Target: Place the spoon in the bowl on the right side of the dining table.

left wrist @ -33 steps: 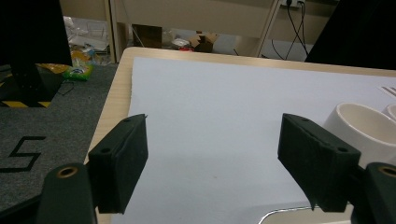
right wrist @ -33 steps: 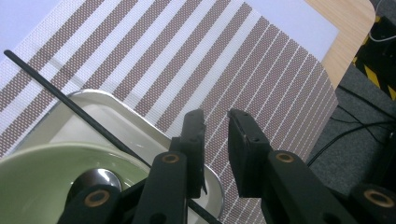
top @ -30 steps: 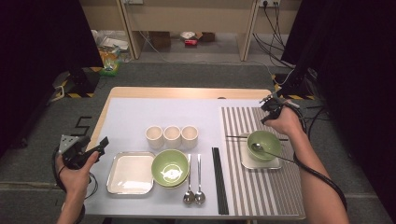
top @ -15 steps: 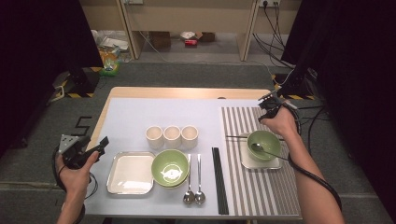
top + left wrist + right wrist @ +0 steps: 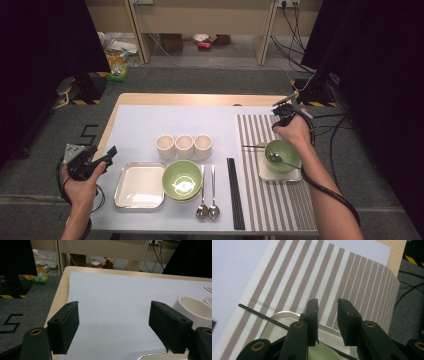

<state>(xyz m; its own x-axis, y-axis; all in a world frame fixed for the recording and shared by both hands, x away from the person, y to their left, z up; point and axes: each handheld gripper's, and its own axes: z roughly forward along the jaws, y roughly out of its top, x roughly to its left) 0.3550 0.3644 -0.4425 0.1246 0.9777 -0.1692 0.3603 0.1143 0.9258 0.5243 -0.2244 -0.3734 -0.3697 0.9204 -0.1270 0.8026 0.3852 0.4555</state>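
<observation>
The work in hand looks like laying a place setting on the striped mat (image 5: 280, 200), and it seems partly done: a green bowl (image 5: 285, 151) with a spoon (image 5: 278, 159) in it sits on a small metal tray (image 5: 296, 175) directly beneath the right gripper (image 5: 286, 108), and a single dark chopstick (image 5: 251, 147) lies just to that gripper's inner side. The right gripper's jaws have just been opening and stand apart with nothing between them, hovering over the tray's far edge. The left gripper (image 5: 95, 159) hangs off the near-left corner of the tabletop (image 5: 140, 125), jaws spread wide and empty. Left to move, judging by the layout, are the things between the two grippers: three white cups (image 5: 184, 146), one white square plate (image 5: 139, 184), a second green bowl (image 5: 182, 179) that may be a stack, two spoons (image 5: 208, 210) and a pair of black chopsticks (image 5: 235, 195).
</observation>
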